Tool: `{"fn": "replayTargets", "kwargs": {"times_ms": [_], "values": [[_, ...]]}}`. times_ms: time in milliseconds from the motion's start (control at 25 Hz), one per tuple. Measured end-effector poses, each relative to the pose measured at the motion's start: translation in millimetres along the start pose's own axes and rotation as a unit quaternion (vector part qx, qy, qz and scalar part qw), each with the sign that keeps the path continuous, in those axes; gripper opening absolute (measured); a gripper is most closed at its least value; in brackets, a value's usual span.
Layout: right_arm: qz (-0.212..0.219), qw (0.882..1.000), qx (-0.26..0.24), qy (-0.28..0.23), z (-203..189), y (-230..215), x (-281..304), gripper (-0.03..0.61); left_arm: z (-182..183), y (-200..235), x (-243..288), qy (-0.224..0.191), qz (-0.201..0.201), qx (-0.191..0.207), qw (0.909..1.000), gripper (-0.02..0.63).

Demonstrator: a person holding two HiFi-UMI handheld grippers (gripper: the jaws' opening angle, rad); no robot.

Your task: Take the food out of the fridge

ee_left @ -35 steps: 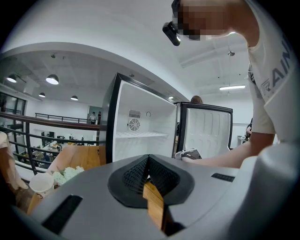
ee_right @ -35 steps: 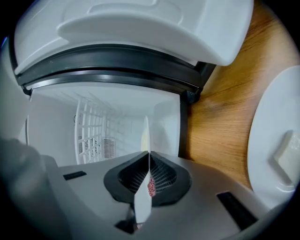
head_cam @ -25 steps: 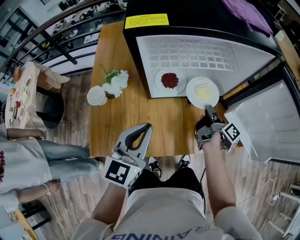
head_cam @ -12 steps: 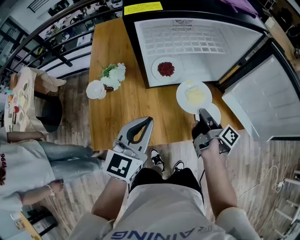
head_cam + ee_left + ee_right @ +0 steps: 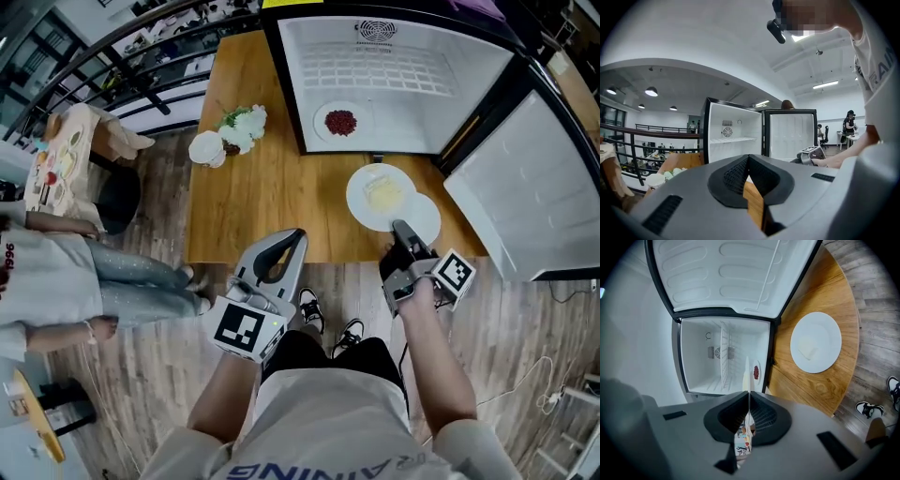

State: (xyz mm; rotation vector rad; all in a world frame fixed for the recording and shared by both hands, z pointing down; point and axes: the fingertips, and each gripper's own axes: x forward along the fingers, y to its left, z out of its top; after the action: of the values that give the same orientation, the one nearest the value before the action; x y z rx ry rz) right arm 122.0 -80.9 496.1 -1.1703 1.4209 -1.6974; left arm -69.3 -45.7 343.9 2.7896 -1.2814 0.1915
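1. Two plates: the plate of pale food, rim clamped in the right gripper, is over the table; the plate of red food sits in the fridge.
2. Empty, the left gripper has its jaws together.
3. Likely stiff, slick and breakable; rim holds tip.

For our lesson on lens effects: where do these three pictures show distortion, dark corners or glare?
Head view: fisheye bows the fridge walls and the table edges, all sharp. Left gripper view: black rounded corners, ceiling lamps blown white. Right gripper view: dark vignette, fridge door bulging, the plate edge-on as a thin line.
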Motion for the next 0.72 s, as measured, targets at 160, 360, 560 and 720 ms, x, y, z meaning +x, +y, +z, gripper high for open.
{"fn": "replayTargets", "kwargs": {"times_ms": [160,360,560,720], "values": [[-0.001,1.0,-0.008,0.028,-11.1,-16.0,-6.9,0.028,-9.6,-13.3,-18.0,0.003,0.026,-0.003,0.9997,0.006],[-0.012,0.999,-0.012,0.045,-26.5,-38.5,-9.8,0.028,-21.2,-16.6,-31.7,0.01,0.03,-0.008,0.9995,0.006],[-0.022,0.998,-0.016,0.06,-43.9,-58.2,-0.1,0.028,-30.4,-16.3,-35.4,0.018,0.013,-0.014,0.9997,0.006],[-0.033,0.998,-0.011,0.058,-55.2,-74.3,6.2,0.028,-39.7,-14.7,-43.1,0.027,0.002,-0.021,0.9994,0.006]]}}
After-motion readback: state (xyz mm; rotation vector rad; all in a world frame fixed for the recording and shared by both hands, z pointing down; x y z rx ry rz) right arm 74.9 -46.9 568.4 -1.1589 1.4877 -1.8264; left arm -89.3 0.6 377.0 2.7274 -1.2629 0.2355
